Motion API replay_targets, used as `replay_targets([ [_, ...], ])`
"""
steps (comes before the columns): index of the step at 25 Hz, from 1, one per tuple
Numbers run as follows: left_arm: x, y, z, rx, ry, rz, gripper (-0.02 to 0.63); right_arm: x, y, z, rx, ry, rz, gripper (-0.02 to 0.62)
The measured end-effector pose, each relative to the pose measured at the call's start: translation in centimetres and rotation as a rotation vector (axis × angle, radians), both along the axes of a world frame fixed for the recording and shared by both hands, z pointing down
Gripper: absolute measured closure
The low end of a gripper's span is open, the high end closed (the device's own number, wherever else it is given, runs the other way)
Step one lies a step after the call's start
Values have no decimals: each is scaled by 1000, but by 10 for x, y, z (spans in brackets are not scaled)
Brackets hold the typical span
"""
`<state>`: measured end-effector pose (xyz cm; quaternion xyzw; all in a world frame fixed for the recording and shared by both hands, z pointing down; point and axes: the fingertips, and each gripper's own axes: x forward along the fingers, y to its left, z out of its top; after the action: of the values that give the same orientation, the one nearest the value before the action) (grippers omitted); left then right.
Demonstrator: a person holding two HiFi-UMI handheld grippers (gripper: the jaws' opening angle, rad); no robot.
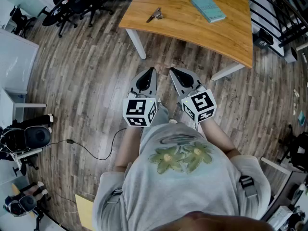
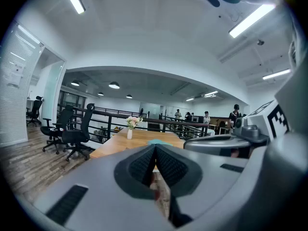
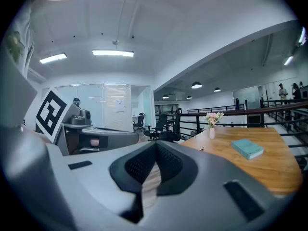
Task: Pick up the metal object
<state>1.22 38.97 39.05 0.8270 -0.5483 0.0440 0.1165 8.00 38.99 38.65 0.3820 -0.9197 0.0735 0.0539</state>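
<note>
Wood-plank flooring fills most of the head view, and the wooden table [image 1: 192,28] stands ahead of me as the one fixed thing to steer by. The metal object [image 1: 154,16] lies on that table, towards its left end and not far from the near edge, untouched.

By my reading the task has not started. Both tools hang over the floor, well short of the table's near edge. The left gripper [image 2: 155,150] has its jaws pressed together with nothing between them. The right gripper [image 3: 156,148] is likewise closed on nothing. Everything is left to do: close the gap to the table, spread one pair of jaws, settle them round the object, pinch and lift.

Little stands in the way. A teal book [image 1: 207,8] rests on the table well apart from the object, towards the right end. A small vase of flowers [image 3: 211,126] stands at the table's far edge, behind the object and clear of a straight approach. Black office chairs [image 1: 72,6] sit off the table's left end, and a thin cable [image 1: 91,148] trails over the floor well short of the table on my left. The object looks small and flat, so I would expect a low, careful pinch.
</note>
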Motion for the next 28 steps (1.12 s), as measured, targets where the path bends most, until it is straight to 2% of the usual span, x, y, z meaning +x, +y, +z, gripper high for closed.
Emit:
replay_targets([
  [15, -54, -137, -9, 0, 13, 49, 595, -50, -132, -14, 27, 0, 50, 589],
  [25, -110, -191, 8, -32, 17, 45, 595, -84, -184, 3, 17, 30, 69, 588],
  [28, -115, -198, 14, -39, 27, 48, 595, -89, -191, 6, 11, 33, 65, 575],
])
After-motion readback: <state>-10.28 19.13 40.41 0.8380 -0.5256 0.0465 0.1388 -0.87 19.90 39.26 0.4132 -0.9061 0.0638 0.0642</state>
